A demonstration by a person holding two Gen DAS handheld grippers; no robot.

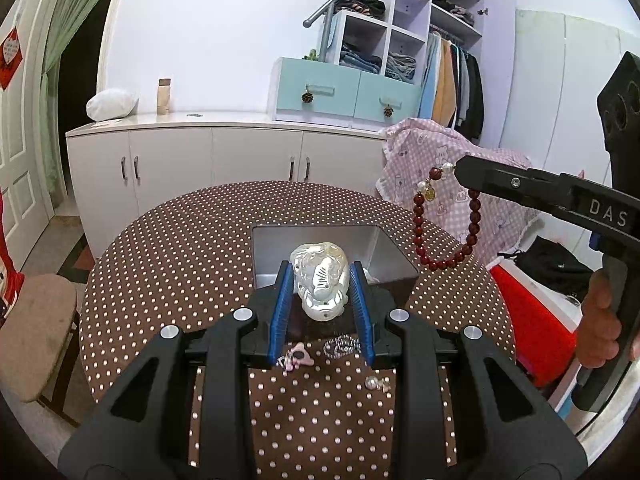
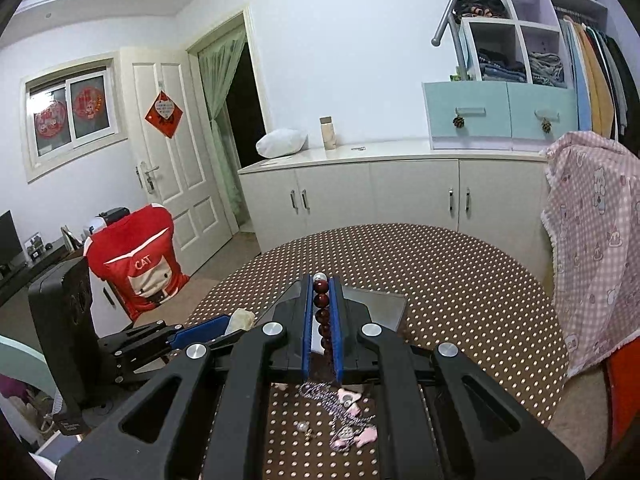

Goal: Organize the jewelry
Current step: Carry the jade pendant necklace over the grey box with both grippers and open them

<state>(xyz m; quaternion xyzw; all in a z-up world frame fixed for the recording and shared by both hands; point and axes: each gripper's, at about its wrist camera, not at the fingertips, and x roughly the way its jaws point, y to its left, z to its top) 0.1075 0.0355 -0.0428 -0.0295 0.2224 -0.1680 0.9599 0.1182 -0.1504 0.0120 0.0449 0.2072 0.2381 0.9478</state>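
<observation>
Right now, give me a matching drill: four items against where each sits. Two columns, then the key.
Items:
1. white carved stone pendant
2. dark red bead bracelet with pearl beads
3. square silver metal tray
4. loose pearl earring

Places:
A. on the brown polka-dot tablecloth, behind the left gripper
B. lying on the cloth, below the left gripper
C. between the blue pads of the left gripper
D. hanging from the right gripper

Pairs: 1-C, 2-D, 3-A, 4-B
</observation>
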